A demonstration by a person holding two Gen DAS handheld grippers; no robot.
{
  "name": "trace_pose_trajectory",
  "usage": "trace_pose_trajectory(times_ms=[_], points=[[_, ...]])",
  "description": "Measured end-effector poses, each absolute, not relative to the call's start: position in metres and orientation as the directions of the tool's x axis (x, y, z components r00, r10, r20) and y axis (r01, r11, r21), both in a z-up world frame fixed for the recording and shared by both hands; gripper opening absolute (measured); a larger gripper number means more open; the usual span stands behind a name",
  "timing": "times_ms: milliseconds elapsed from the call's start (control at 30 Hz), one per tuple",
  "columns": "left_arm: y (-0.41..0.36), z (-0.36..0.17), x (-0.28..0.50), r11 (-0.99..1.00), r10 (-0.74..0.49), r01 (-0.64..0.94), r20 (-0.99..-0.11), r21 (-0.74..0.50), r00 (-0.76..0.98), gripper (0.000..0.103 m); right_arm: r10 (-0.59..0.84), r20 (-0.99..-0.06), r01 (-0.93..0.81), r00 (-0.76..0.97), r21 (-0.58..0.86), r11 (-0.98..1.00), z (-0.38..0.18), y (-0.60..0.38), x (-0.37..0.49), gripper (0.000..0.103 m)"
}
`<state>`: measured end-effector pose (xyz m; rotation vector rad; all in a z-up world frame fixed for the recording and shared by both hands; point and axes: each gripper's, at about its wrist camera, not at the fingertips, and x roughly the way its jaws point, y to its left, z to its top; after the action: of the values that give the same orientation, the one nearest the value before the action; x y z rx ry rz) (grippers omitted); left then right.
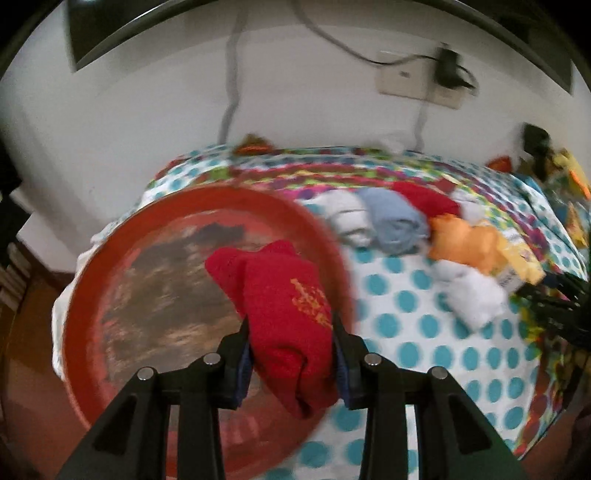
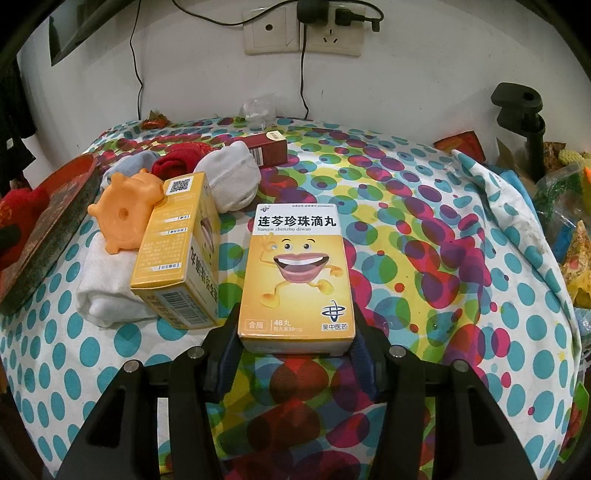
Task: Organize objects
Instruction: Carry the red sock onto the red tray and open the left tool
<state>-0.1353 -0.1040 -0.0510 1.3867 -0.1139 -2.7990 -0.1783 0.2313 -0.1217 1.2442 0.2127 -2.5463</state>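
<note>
My left gripper [image 1: 290, 325] is shut on a rolled red sock [image 1: 284, 299] and holds it over the round red tray [image 1: 110, 258] at the table's left end. My right gripper [image 2: 295, 317] is shut on a yellow medicine box [image 2: 295, 273] with a smiling mouth cartoon, held above the dotted tablecloth [image 2: 406, 258]. A second yellow box [image 2: 177, 251] leans on a white rolled sock [image 2: 107, 288]. An orange plastic toy [image 2: 122, 210], white [image 2: 232, 177], blue [image 2: 129, 162] and red [image 2: 181, 157] rolled socks lie behind. The tray's edge shows in the right wrist view [image 2: 48, 229].
A dark red box [image 2: 269, 147] lies near the wall, with a clear wrapper [image 2: 258, 107] behind it. Wall sockets [image 2: 303, 29] with cables hang above. A black pump bottle [image 2: 524, 125] and a heap of coloured packets [image 2: 565, 206] sit at the right.
</note>
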Motion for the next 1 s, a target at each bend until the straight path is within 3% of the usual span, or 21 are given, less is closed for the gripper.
trace_pose_trajectory(times_ms=[500, 1000], points=[[-0.252, -0.073, -0.137, -0.955, -0.270, 0.248, -0.813, 0.159, -0.515, 0.036, -0.190, -0.789, 0.321, -0.584, -0.010, -0.947, -0.122, 0.232, -0.179, 0.050], [-0.284, -0.094, -0.138, -0.950, -0.278, 0.266, -0.830, 0.162, -0.484, 0.038, -0.185, -0.789, 0.317, -0.586, -0.013, -0.948, -0.122, 0.234, -0.179, 0.050]])
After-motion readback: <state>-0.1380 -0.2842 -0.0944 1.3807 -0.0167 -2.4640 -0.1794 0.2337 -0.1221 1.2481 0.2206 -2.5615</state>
